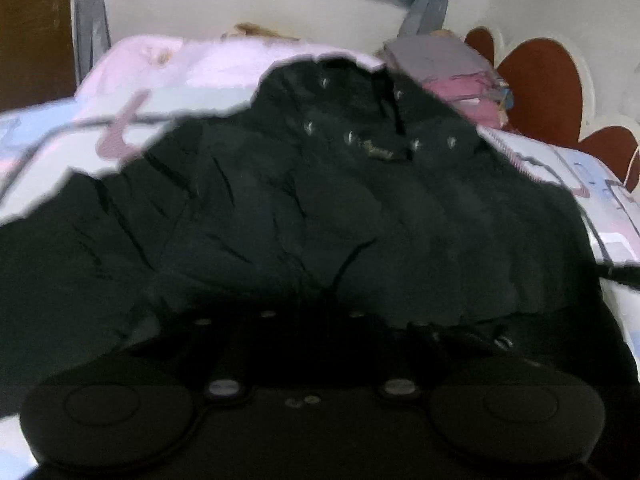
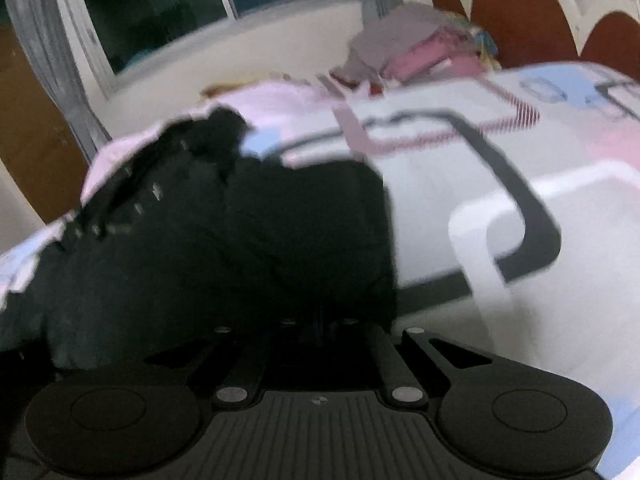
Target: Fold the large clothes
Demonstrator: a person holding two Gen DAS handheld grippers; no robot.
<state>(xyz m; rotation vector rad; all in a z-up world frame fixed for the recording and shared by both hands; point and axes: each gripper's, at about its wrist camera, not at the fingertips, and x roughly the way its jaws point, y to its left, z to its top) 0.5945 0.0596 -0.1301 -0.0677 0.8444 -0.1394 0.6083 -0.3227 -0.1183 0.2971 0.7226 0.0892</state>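
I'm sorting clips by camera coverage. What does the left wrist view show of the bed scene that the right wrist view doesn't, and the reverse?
Only the left wrist view shows the black jacket head-on, spread wide across the frame, its snap buttons in rows near the collar.

Only the right wrist view shows a broad bare stretch of the patterned bedspread to the jacket's right, and the dark window at an angle.

Both show the jacket, the bedspread, the folded pile of clothes near the red headboard, and grey curtains. Blur and dark fabric hide each gripper's fingertips.
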